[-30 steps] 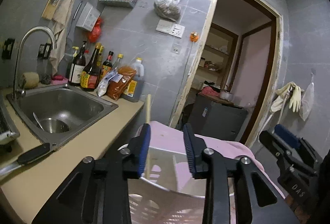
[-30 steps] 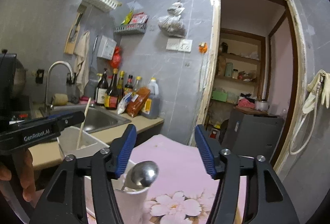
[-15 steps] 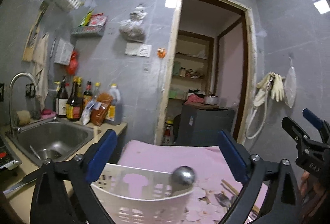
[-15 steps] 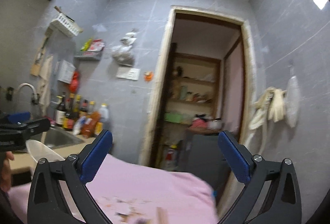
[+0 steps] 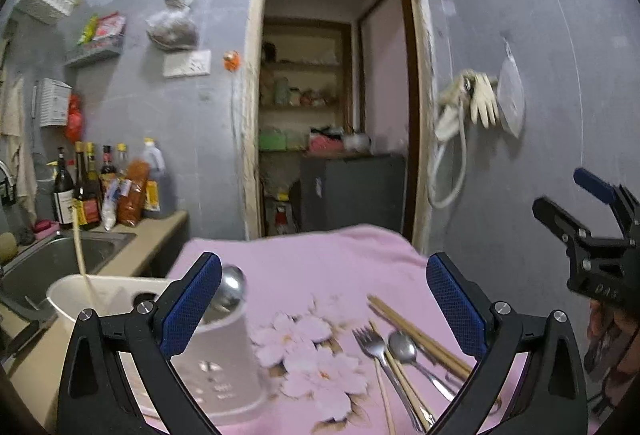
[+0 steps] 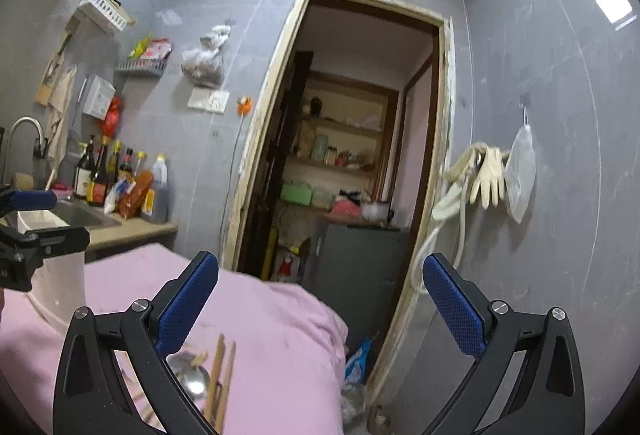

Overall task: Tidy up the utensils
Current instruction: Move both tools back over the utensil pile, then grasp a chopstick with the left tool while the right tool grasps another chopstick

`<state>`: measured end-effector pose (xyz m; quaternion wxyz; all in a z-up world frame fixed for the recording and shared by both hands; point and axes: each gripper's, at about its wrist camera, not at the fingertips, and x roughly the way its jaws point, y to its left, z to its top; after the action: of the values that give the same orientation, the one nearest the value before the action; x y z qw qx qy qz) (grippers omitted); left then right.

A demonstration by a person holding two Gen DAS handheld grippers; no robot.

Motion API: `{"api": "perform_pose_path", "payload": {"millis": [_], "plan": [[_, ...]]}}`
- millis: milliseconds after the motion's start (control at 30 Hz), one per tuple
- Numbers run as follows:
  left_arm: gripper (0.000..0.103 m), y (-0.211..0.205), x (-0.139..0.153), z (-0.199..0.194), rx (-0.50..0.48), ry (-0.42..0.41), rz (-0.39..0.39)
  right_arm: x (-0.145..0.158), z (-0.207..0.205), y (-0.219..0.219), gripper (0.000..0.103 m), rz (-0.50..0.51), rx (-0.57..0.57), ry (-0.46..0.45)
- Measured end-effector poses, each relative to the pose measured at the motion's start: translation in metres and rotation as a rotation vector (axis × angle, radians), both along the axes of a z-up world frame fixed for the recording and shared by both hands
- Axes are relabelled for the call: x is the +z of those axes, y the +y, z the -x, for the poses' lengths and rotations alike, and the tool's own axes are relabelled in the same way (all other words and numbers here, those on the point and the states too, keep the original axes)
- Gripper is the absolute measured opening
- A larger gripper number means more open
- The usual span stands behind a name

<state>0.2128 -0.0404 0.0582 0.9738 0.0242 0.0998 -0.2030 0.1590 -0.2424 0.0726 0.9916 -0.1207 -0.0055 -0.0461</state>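
Observation:
A white utensil holder [image 5: 224, 367] stands on the pink flowered cloth [image 5: 312, 267]; a chopstick [image 5: 82, 267] and a steel spoon bowl [image 5: 232, 289] stick out of it. A fork [image 5: 372, 343], a spoon [image 5: 404, 349] and wooden chopsticks [image 5: 416, 333] lie on the cloth to its right. My left gripper [image 5: 324, 303] is open and empty above the cloth. My right gripper [image 6: 320, 303] is open and empty above chopsticks [image 6: 220, 375] and a spoon [image 6: 196, 381]. The holder shows at the left of the right wrist view [image 6: 60, 283].
A steel sink [image 5: 48, 267] and sauce bottles [image 5: 88, 195] are on the counter at left. An open doorway [image 5: 336, 107] with a dark cabinet [image 5: 352, 191] is behind the table. Gloves and a hose [image 5: 472, 107] hang on the right wall.
Both grippers opened wide and swung right, away from the holder. The loose fork, spoon and chopsticks on the cloth came into view.

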Motion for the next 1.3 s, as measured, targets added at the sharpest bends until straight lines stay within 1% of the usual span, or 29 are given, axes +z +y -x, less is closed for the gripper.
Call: {"api": "perform_pose_path", "payload": {"millis": [67, 133, 200, 233, 267, 300, 367, 400, 433, 500, 633, 700, 800, 933, 1067, 1133, 1300], "plan": [[0.1, -0.008, -0.009, -0.005, -0.013, 0.034, -0.032, -0.006, -0.005, -0.008, 0.103, -0.021, 0.012, 0.041], [0.1, -0.017, -0.019, -0.009, -0.028, 0.077, -0.065, -0.011, -0.01, -0.013, 0.098, -0.037, 0.029, 0.079], [0.1, -0.024, -0.03, -0.016, -0.059, 0.137, -0.092, -0.018, -0.017, -0.017, 0.082, -0.053, 0.057, 0.133], [0.1, -0.028, -0.034, -0.018, -0.073, 0.167, -0.105, -0.02, -0.021, -0.018, 0.08, -0.058, 0.07, 0.161], [0.1, -0.031, -0.039, -0.021, -0.085, 0.196, -0.119, -0.025, -0.027, -0.019, 0.074, -0.064, 0.089, 0.204], [0.1, -0.034, -0.045, -0.025, -0.095, 0.226, -0.132, -0.028, -0.031, -0.019, 0.064, -0.071, 0.106, 0.232], [0.098, -0.039, -0.054, -0.028, -0.109, 0.265, -0.151, -0.034, -0.039, -0.019, 0.054, -0.077, 0.131, 0.287], [0.093, -0.042, -0.059, -0.032, -0.12, 0.29, -0.166, -0.039, -0.042, -0.019, 0.05, -0.075, 0.139, 0.318], [0.09, -0.045, -0.063, -0.035, -0.128, 0.313, -0.184, -0.042, -0.046, -0.019, 0.049, -0.074, 0.148, 0.343], [0.077, -0.05, -0.071, -0.042, -0.143, 0.361, -0.215, -0.049, -0.053, -0.017, 0.041, -0.074, 0.169, 0.399], [0.064, -0.057, -0.088, -0.057, -0.166, 0.471, -0.254, -0.063, -0.066, -0.014, 0.031, -0.065, 0.2, 0.499], [0.046, -0.059, -0.095, -0.066, -0.169, 0.526, -0.267, -0.072, -0.074, -0.012, 0.025, -0.065, 0.229, 0.57], [0.034, -0.06, -0.104, -0.076, -0.181, 0.601, -0.268, -0.08, -0.082, -0.01, 0.02, -0.068, 0.259, 0.647], [0.029, -0.061, -0.112, -0.086, -0.204, 0.669, -0.25, -0.084, -0.089, -0.009, 0.017, -0.088, 0.29, 0.712], [0.022, -0.061, -0.114, -0.094, -0.211, 0.704, -0.252, -0.089, -0.097, -0.009, 0.016, -0.104, 0.308, 0.768], [0.021, -0.061, -0.114, -0.096, -0.218, 0.713, -0.256, -0.091, -0.099, -0.009, 0.016, -0.108, 0.315, 0.79], [0.016, -0.066, -0.116, -0.101, -0.216, 0.732, -0.27, -0.099, -0.106, -0.004, 0.016, -0.082, 0.3, 0.851]]}}
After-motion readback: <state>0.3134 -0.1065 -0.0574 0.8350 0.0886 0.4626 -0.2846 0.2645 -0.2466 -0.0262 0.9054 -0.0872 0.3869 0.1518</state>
